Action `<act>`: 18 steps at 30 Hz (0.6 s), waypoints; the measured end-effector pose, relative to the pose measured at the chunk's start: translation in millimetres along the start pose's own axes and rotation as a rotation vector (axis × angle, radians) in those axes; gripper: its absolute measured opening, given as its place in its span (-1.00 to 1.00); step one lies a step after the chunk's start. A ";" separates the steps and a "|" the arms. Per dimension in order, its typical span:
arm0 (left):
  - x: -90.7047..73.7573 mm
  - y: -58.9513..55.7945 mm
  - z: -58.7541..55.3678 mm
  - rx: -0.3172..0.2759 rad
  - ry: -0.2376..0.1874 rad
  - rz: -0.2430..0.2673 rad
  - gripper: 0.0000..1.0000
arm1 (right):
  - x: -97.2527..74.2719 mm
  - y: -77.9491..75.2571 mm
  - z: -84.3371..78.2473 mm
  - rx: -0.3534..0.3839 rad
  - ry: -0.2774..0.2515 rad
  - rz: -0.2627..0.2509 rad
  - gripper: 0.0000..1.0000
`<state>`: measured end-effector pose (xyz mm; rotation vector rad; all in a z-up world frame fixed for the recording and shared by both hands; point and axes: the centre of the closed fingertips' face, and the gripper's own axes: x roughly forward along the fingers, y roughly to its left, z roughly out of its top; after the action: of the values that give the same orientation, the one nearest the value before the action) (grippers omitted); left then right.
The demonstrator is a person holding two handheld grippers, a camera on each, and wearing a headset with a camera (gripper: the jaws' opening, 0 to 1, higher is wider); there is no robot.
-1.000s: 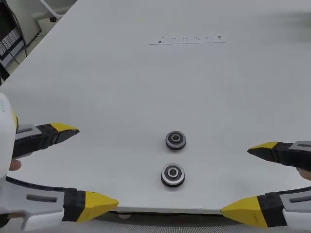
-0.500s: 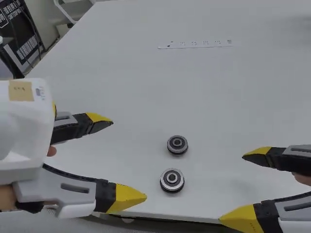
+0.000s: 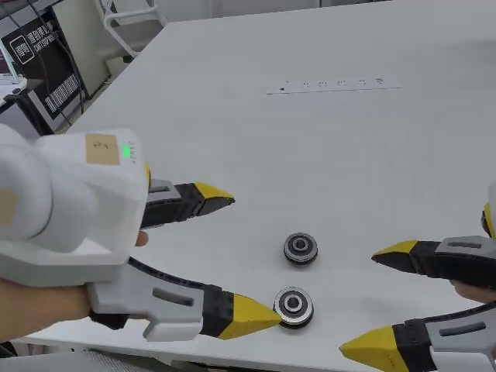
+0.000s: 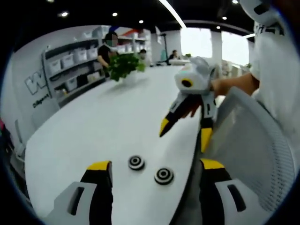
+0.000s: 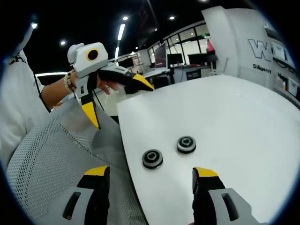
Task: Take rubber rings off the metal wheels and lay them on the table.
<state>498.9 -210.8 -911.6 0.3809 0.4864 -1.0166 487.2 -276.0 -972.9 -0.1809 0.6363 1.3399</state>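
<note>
White tabletop [image 3: 325, 155] takes up most of the head view, its near edge running along the bottom of the frame. Grey mesh chair back [image 5: 51, 159] covers the lower left of the right gripper view and lies along the right side of the left gripper view [image 4: 253, 140], just off the table edge. Grey shelving with storage bins [image 4: 70, 65] at upper left of the left gripper view, green leafy plant [image 4: 124, 65] beside it. Black board with barcode labels [image 3: 46, 74] and a white chair frame [image 3: 128, 19] in the upper left corner of the head view, beyond the table. Left gripper [image 3: 246, 258], white body with black, yellow-tipped jaws, enters from lower left: jaws spread wide, nothing between them. Its lower tip lies just beside the near wheel; contact cannot be judged. Right gripper [image 3: 360, 302], same build, at lower right: jaws likewise spread and empty, apart from both wheels. Flat white strip with small dark markings [image 3: 333, 84] at upper centre, well apart from the work. Two small round metal wheels lie flat at lower centre between the grippers: far wheel [image 3: 300, 248] and near wheel [image 3: 294, 306], close to the table edge, not touching each other. Black rubber rings [image 3: 285, 249] sit on both rims.
</note>
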 end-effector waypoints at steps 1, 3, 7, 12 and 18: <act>0.8 -0.2 -1.2 0.005 -0.003 -0.004 0.50 | 1.8 1.9 -0.6 -0.008 0.005 0.006 0.42; 2.7 0.2 -5.0 0.010 -0.001 -0.006 0.47 | 6.0 5.7 -2.2 -0.020 0.017 0.017 0.39; 7.5 1.5 -8.4 0.036 -0.003 -0.007 0.41 | 12.6 8.1 -4.0 -0.042 0.024 0.026 0.32; 19.2 0.5 -6.2 0.055 -0.054 -0.023 0.30 | 19.2 6.5 -3.6 -0.049 0.020 0.041 0.23; 29.4 -8.6 -15.7 0.082 -0.037 -0.072 0.22 | 28.7 5.6 -6.4 -0.073 0.032 0.057 0.12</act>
<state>501.0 -227.7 -941.5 0.4199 0.4287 -1.1138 482.5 -253.4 -991.9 -0.2447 0.6236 1.4189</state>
